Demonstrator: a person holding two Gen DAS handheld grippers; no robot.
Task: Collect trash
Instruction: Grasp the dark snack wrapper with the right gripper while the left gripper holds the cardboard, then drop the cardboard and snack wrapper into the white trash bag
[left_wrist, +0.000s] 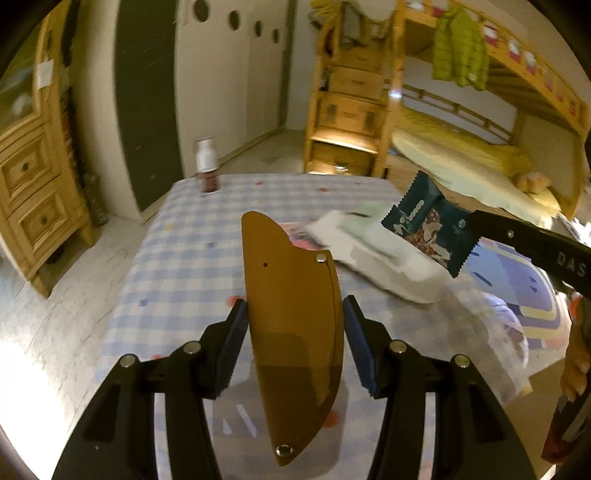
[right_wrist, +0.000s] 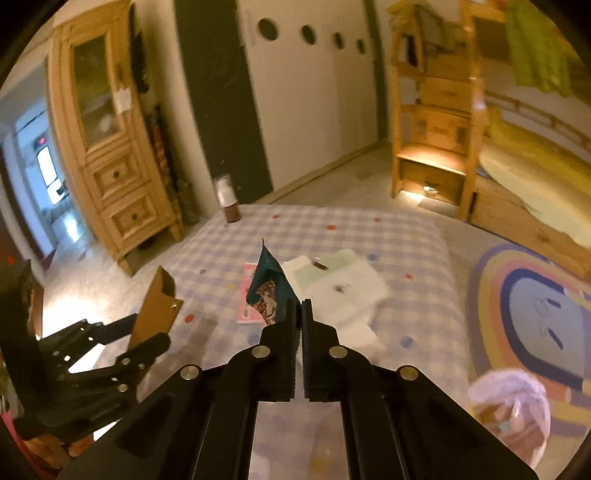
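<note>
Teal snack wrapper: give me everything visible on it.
The teal snack wrapper is a small flat foil-like packet, dark teal with a brown-and-white food picture, pale print and zigzag-cut ends. It looks empty and slightly creased. The right claw is shut on one end, holding it lifted clear of the checked tablecloth, free end pointing up and away. Nothing else touches it; white packaging lies beneath.

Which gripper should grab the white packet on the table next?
Neither is free. Right gripper is closer to the white packet but shut on the teal wrapper; left gripper holds the brown sheath.
</note>
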